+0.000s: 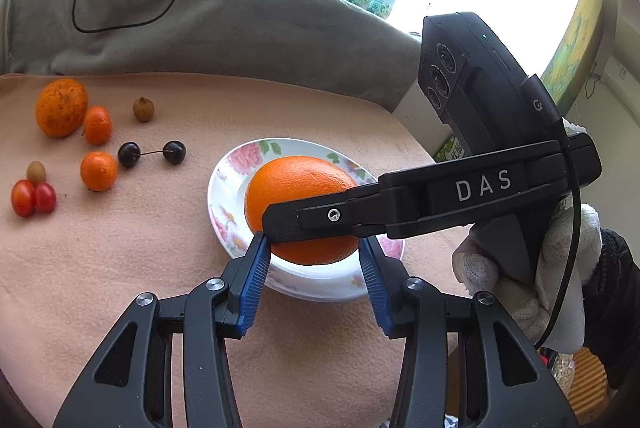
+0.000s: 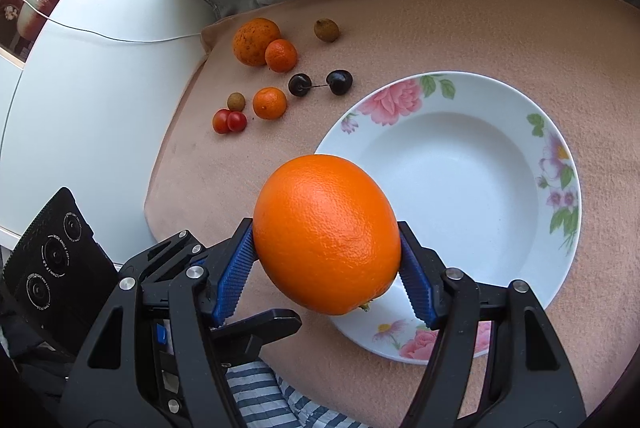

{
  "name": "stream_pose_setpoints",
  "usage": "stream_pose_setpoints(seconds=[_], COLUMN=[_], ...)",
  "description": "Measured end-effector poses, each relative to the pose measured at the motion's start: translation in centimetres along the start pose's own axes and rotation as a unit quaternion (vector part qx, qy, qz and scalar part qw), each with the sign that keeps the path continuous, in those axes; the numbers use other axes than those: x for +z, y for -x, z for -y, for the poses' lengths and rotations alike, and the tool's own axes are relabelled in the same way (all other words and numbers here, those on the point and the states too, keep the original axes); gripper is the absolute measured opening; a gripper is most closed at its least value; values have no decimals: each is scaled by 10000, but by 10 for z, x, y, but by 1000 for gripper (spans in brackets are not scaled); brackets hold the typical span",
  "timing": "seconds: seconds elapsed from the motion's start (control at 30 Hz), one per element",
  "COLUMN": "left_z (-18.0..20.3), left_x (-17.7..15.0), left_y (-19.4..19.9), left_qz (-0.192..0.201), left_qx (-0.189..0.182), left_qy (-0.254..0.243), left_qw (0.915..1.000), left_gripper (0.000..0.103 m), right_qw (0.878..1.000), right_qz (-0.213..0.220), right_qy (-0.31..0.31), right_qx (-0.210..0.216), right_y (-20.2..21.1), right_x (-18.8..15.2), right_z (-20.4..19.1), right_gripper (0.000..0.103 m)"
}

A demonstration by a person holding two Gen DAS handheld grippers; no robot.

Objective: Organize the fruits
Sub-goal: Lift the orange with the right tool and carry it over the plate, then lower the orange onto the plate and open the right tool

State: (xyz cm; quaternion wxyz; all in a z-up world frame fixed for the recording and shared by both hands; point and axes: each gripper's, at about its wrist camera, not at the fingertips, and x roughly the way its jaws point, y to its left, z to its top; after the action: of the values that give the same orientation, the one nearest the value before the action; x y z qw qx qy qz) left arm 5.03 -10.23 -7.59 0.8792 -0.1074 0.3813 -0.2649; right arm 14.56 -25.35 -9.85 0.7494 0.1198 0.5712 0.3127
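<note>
Large orange: clamped between the blue pads of the right hand-held gripper, held above the near rim of the floral plate. Left hand-held gripper: part-open, nothing between its pads, just beside the right one. Beyond and left of both, on the peach-covered surface: speckled orange, two mandarins, paired cherries, cherry tomatoes.

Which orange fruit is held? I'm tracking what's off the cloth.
The big smooth orange, clamped in the right hand-held gripper by the plate. The speckled orange and two small ones lie loose.
</note>
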Motion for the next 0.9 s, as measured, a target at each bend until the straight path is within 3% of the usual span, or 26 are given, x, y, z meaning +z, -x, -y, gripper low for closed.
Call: stream_pose_setpoints(seconds=[0.17, 0.3, 0.43, 0.63, 0.77, 0.9], left_z=[3, 4, 1, -3, -5, -10], left_x=[-1, -3, -3, -1, 0, 0], left_y=[-3, -1, 1, 5, 10, 16], left_qz=[-110, -131, -127, -129, -100, -102], left_qx=[-78, -58, -6, 104, 242, 418], left_qy=[5, 7, 5, 17, 32, 63], left_qw=[9999, 9999, 9999, 9999, 9997, 9991], left_gripper=[44, 44, 44, 45, 59, 61], right_qw=[9999, 9988, 9983, 9951, 9918, 9897], right_qz=[-16, 4, 279, 810, 1068, 1211], right_qy=[-88, -204, -434, -240, -129, -24], right_qx=[-60, -446, -267, -521, -686, -760], right_y=[-1, -1, 16, 47, 57, 61], right_x=[-3, -2, -2, -1, -4, -7], right_z=[5, 11, 23, 14, 10, 6], right_gripper=[71, 72, 76, 81, 81, 81])
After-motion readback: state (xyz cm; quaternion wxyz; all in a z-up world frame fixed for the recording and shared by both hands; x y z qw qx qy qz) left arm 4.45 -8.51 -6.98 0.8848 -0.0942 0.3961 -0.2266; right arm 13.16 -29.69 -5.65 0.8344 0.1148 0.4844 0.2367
